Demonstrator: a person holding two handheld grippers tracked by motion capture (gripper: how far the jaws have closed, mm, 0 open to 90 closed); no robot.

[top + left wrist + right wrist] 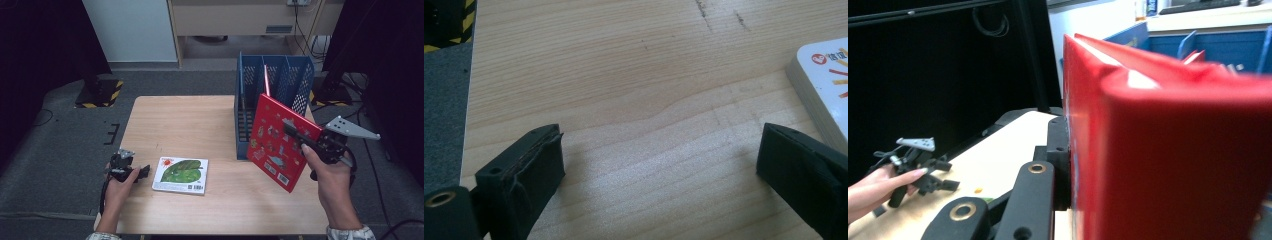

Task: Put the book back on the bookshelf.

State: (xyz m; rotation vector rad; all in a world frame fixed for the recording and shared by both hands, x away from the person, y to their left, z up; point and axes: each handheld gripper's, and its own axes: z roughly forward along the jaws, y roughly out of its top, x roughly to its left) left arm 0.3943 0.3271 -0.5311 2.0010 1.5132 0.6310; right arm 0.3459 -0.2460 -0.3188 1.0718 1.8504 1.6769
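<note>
A red picture book hangs tilted above the table's right side, just in front of the blue file rack. My right gripper is shut on the book's upper right edge. In the right gripper view the red book looms close, with one black finger pressed flat on its cover. A white book with a green leaf cover lies flat near the front of the table. My left gripper rests at the table's left edge, open, with bare wood between its jaws. The white book's corner lies just beyond its right jaw.
A thin pink-red book stands in a slot of the blue rack. The wooden table stands on grey carpet, with dark stands and cables at both sides. In the right gripper view the left gripper rests on the table farther off.
</note>
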